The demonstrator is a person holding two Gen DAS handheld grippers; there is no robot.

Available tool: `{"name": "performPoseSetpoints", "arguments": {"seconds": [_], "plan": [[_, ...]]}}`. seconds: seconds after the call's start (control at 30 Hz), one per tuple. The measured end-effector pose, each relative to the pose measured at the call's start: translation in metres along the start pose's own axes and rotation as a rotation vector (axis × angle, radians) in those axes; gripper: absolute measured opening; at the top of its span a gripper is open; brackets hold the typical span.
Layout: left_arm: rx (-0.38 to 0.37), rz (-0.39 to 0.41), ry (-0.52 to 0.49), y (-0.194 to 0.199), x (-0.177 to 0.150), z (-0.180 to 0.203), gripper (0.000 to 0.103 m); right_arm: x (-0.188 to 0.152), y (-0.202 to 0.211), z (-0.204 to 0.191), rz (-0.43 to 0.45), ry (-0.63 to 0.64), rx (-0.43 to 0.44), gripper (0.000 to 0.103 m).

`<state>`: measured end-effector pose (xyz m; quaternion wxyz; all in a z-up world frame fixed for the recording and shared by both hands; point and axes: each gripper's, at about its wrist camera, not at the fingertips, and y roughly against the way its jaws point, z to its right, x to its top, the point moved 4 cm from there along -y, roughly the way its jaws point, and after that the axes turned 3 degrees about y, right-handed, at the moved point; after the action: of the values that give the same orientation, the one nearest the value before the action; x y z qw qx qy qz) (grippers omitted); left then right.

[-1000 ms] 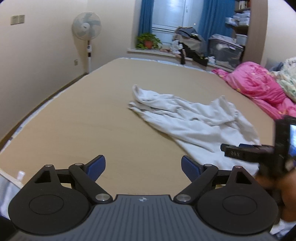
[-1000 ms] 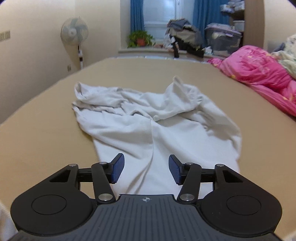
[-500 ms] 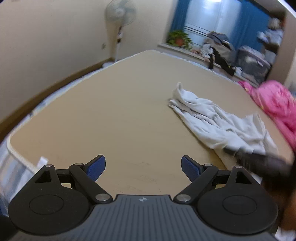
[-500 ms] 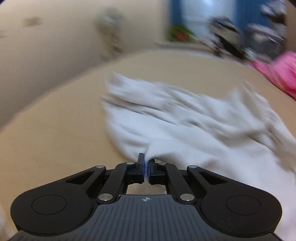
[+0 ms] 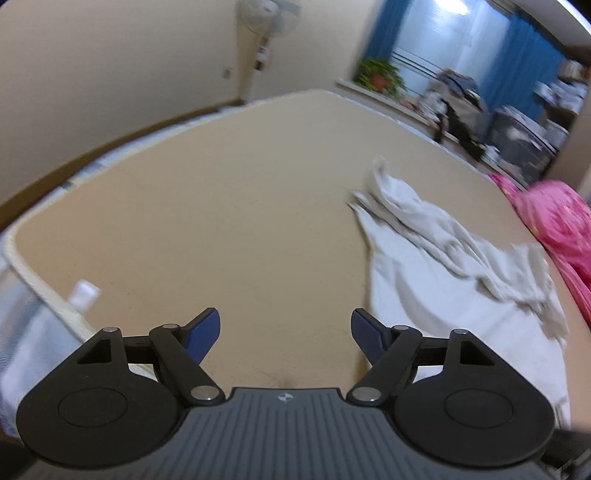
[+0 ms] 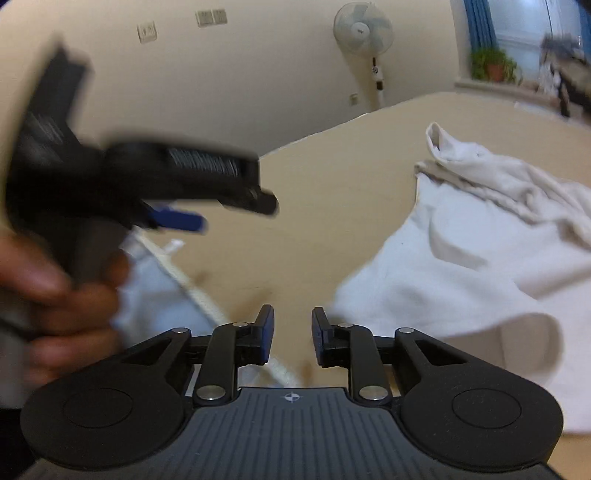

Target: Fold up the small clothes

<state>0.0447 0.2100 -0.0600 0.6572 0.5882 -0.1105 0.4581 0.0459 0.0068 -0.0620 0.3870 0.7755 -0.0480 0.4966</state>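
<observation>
A crumpled white garment lies on the tan bed top, to the right of both grippers. My left gripper hovers over bare bed with its jaws wide and closing, nothing between them. The garment's near edge lies just right of my right gripper, whose jaws are opening with only bed showing in the gap. In the right wrist view the left gripper appears blurred at the left, held by a hand.
The bed's white piped edge runs close by on the left, with the wall behind it. A pink quilt lies at the far right. A standing fan, a potted plant and piled things stand beyond the bed.
The right gripper closed on the garment's near edge, then swung left and parted its jaws off the cloth. The left gripper rolled and moved left; the garment now sits further right in its view.
</observation>
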Motion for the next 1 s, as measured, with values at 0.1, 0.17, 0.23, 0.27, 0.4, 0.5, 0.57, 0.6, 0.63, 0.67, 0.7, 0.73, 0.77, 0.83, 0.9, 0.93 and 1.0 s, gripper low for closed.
{"name": "performPoseSetpoints", "arguments": {"seconds": [0.1, 0.17, 0.23, 0.27, 0.4, 0.5, 0.57, 0.6, 0.63, 0.67, 0.7, 0.73, 0.77, 0.83, 0.9, 0.93, 1.0], "plan": [[-0.065, -0.008, -0.1, 0.003, -0.014, 0.026, 0.082, 0.003, 0.05, 0.047, 0.0, -0.018, -0.118, 0.037], [-0.101, 0.003, -0.182, 0.01, -0.025, 0.046, 0.082, 0.003, 0.078, 0.095, -0.041, -0.053, -0.261, 0.037], [-0.133, 0.01, -0.258, 0.015, -0.037, 0.064, 0.082, -0.001, 0.095, 0.14, -0.078, -0.083, -0.404, 0.043], [-0.142, 0.007, -0.3, 0.015, -0.044, 0.073, 0.085, -0.007, 0.103, 0.157, -0.093, -0.107, -0.455, 0.045], [-0.132, -0.045, -0.442, 0.0, -0.073, 0.102, 0.088, -0.042, 0.115, 0.221, -0.095, -0.302, -0.61, 0.052], [-0.087, -0.061, -0.546, -0.018, -0.089, 0.123, 0.092, -0.057, 0.11, 0.24, -0.074, -0.485, -0.628, 0.052], [-0.031, -0.04, -0.613, -0.028, -0.098, 0.135, 0.091, -0.063, 0.099, 0.234, -0.076, -0.456, -0.592, 0.052], [0.02, -0.019, -0.627, -0.033, -0.095, 0.13, 0.085, -0.063, 0.092, 0.231, -0.095, -0.417, -0.595, 0.052], [0.076, 0.001, -0.615, -0.035, -0.092, 0.125, 0.077, -0.064, 0.086, 0.228, -0.106, -0.388, -0.601, 0.052], [0.106, 0.0, -0.574, -0.036, -0.086, 0.116, 0.057, -0.064, 0.084, 0.227, -0.109, -0.373, -0.604, 0.052], [0.117, -0.01, -0.515, -0.035, -0.077, 0.102, 0.027, -0.064, 0.088, 0.227, -0.106, -0.365, -0.604, 0.051], [0.14, -0.011, -0.448, -0.031, -0.068, 0.086, 0.014, -0.063, 0.086, 0.224, -0.095, -0.357, -0.601, 0.042], [0.155, -0.019, -0.395, -0.026, -0.06, 0.071, 0.012, -0.062, 0.087, 0.224, -0.088, -0.356, -0.595, 0.034], [0.149, -0.035, -0.319, -0.014, -0.05, 0.047, 0.007, -0.062, 0.092, 0.219, -0.064, -0.357, -0.577, 0.011], [0.109, -0.029, -0.302, 0.002, -0.041, 0.037, 0.007, -0.054, 0.106, 0.231, -0.035, -0.36, -0.57, 0.009], [0.085, -0.014, -0.302, 0.013, -0.037, 0.035, 0.007, -0.05, 0.114, 0.228, -0.017, -0.36, -0.566, 0.008], [0.053, 0.006, -0.307, 0.037, -0.03, 0.033, 0.006, -0.04, 0.138, 0.214, 0.007, -0.378, -0.557, 0.008]]}}
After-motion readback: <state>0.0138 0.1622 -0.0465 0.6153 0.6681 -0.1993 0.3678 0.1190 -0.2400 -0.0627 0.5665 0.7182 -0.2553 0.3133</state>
